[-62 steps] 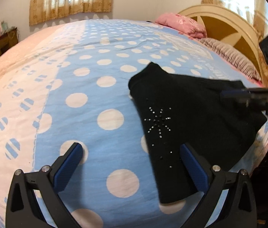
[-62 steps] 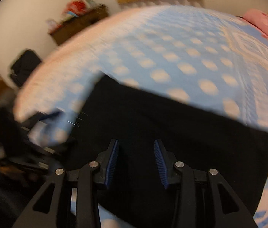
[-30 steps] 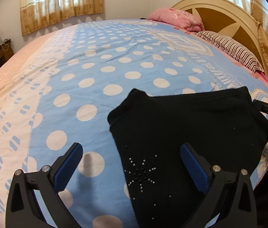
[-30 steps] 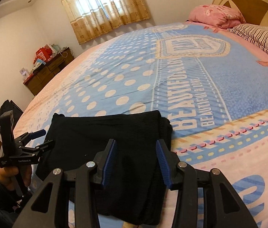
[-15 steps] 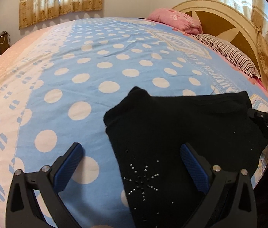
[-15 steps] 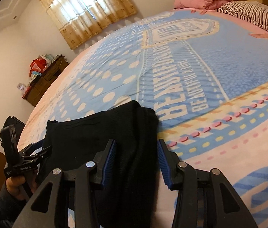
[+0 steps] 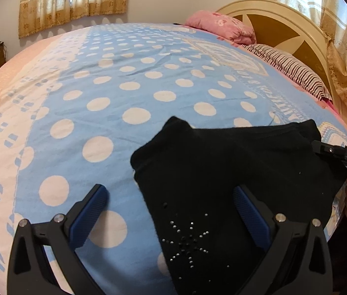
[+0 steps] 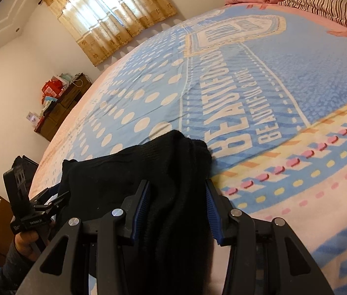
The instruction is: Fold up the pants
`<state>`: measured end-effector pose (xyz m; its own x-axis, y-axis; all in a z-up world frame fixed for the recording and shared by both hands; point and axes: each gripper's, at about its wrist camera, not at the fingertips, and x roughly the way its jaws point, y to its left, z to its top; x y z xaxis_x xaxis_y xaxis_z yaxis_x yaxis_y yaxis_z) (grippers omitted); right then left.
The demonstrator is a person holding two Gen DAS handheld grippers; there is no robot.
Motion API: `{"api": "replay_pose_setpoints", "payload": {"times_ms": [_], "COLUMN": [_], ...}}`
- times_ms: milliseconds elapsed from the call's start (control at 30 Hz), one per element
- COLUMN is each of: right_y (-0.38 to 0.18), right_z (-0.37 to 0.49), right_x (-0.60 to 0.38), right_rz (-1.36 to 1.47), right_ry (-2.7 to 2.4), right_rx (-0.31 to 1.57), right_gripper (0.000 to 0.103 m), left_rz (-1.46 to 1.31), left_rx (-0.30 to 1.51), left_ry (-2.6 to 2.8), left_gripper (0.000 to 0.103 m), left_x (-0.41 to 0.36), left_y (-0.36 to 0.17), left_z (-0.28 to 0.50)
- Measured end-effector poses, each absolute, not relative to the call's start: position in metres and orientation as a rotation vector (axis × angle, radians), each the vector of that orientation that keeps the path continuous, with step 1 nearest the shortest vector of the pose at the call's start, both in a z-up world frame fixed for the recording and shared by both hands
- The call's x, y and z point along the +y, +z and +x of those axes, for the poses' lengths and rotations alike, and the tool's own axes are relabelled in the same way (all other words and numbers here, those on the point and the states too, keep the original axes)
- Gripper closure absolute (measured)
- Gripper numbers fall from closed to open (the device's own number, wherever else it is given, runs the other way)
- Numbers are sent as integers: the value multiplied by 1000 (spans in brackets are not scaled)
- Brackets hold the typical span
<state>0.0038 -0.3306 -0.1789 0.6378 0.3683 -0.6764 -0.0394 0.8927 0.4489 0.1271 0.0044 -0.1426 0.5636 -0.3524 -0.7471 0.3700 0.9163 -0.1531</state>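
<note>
The black pants (image 7: pixel 232 172) lie folded in a compact stack at the near edge of the bed, with a rhinestone starburst (image 7: pixel 188 241) on the near part. My left gripper (image 7: pixel 171 209) is wide open just above the stack's left end, holding nothing. In the right wrist view the pants (image 8: pixel 134 172) show again, and my right gripper (image 8: pixel 177 206) is open with its jaws straddling the thick right end of the stack. The right gripper also shows at the far right of the left wrist view (image 7: pixel 340 154).
The bed has a blue polka-dot and lettered cover (image 7: pixel 136 86). A pink pillow (image 7: pixel 222 27) and a striped pillow (image 7: pixel 294 71) lie by the headboard (image 7: pixel 284 22). A wooden dresser (image 8: pixel 60 108) stands by the far wall.
The right gripper has moved down and forward so its jaws now sit around the right end of the stack. The left gripper has stayed open and barely moved.
</note>
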Motion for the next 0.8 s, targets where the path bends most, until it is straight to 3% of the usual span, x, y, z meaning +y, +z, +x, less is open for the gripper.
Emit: {"api": "replay_pose_setpoints", "payload": {"times_ms": [267, 400, 500, 567, 700, 800], "right_y": [-177, -179, -178, -177, -168, -153], "right_z": [-3, -4, -6, -7, -13, -17], "right_x": [-339, -334, -332, -332, -324, -318], "right_rz": [467, 436, 441, 466, 449, 434], "right_ry": [263, 249, 249, 278, 283, 306], "right_rx": [847, 840, 853, 842, 812, 788], "right_gripper": [65, 63, 65, 74, 77, 78], "left_rz": [16, 18, 18, 13, 16, 14], "left_rx": [853, 843, 835, 826, 802, 769], "left_ry": [-457, -467, -503, -529, -572, -583], "left_gripper": [0, 1, 13, 25, 43, 77], "left_x": [8, 8, 6, 6, 5, 6], "left_y": [-142, -142, -140, -139, -137, -131], "left_z": [125, 122, 119, 116, 112, 108]}}
